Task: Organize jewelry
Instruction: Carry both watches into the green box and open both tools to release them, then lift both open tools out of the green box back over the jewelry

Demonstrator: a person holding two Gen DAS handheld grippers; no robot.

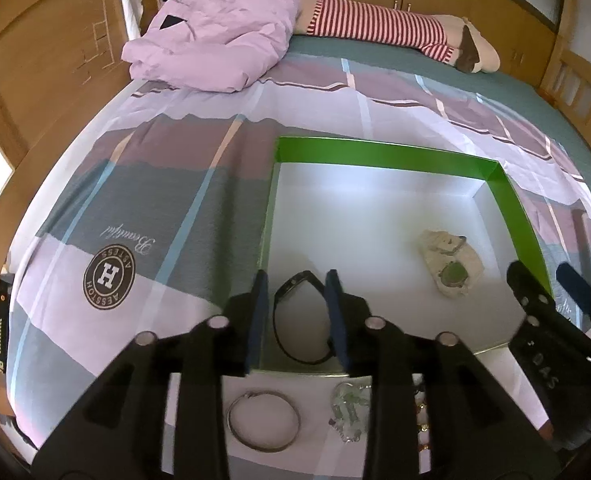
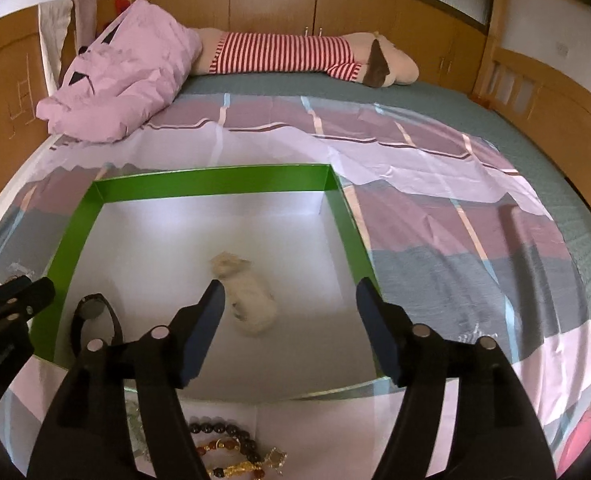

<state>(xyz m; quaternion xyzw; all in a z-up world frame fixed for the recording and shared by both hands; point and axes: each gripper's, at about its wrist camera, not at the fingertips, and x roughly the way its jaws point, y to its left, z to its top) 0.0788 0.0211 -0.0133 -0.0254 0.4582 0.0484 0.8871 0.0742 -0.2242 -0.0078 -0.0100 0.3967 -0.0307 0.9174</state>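
A green-walled box (image 1: 383,156) (image 2: 215,182) with a white floor lies on the bed. In it lie a black watch (image 1: 299,316) (image 2: 93,312) near the front left corner and a cream pouch with a green stone (image 1: 451,266) (image 2: 247,296). My left gripper (image 1: 295,308) is open, its fingers on either side of the watch, which rests on the floor. My right gripper (image 2: 291,304) is open wide over the box's right part, empty; it also shows in the left wrist view (image 1: 543,280). In front of the box lie a silver bangle (image 1: 263,420), a clear bead piece (image 1: 349,412) and dark and amber bead bracelets (image 2: 227,448).
The bed carries a plaid purple and grey sheet (image 2: 455,208). A folded pink quilt (image 2: 123,68) and a striped plush toy (image 2: 307,56) lie at the far side. Wooden bed frames (image 2: 555,92) rise around the bed.
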